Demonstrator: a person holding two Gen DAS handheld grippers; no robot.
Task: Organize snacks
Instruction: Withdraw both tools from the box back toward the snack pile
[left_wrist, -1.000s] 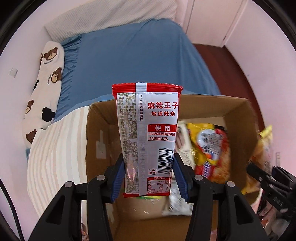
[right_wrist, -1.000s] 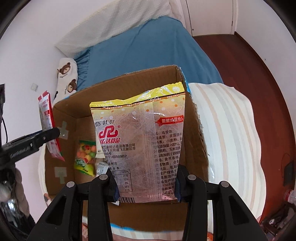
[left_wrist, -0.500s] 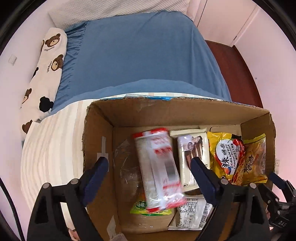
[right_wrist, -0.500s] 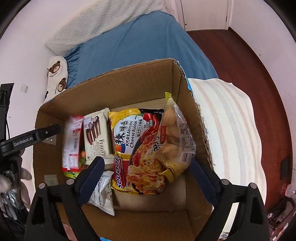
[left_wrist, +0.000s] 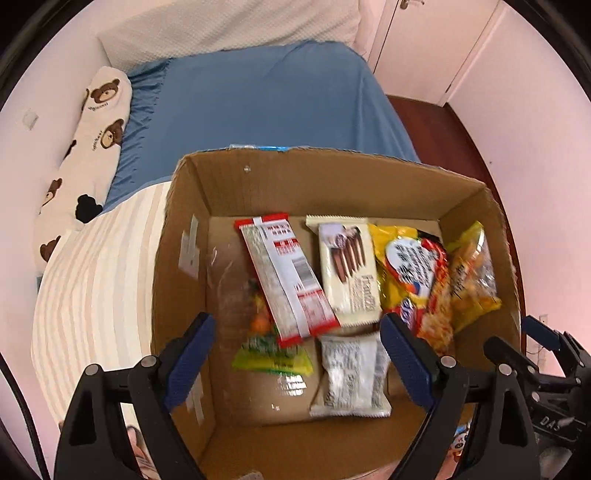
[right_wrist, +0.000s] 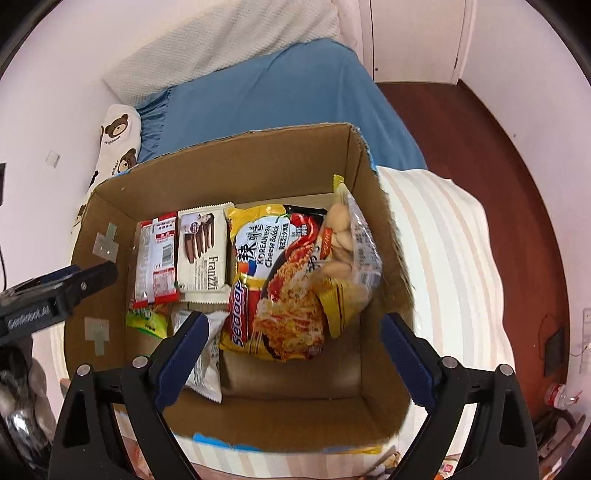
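both grippers hang over the cardboard box (left_wrist: 207, 199) with nothing in them: the left gripper (left_wrist: 297, 354) at the bottom of its frame and the right gripper (right_wrist: 291, 349) at the bottom of its own each have their blue pads spread wide and clear of every packet, the jaws having just opened

six snacks lie in the box. in the left wrist view the red-and-white spicy strip packet (left_wrist: 286, 275) lies slanted at centre, on top of a green candy bag (left_wrist: 271, 356). beside it is the cream wafer pack (left_wrist: 349, 267), with a small white packet (left_wrist: 351, 376) below. the yellow noodle packet (right_wrist: 275, 277) fills the middle of the right wrist view, and the clear biscuit bag (right_wrist: 351, 247) leans on the box's right wall

so the packing looks well along. bits of packaging show at the bottom right of both frames, outside the box, so i judge more may be left to fetch
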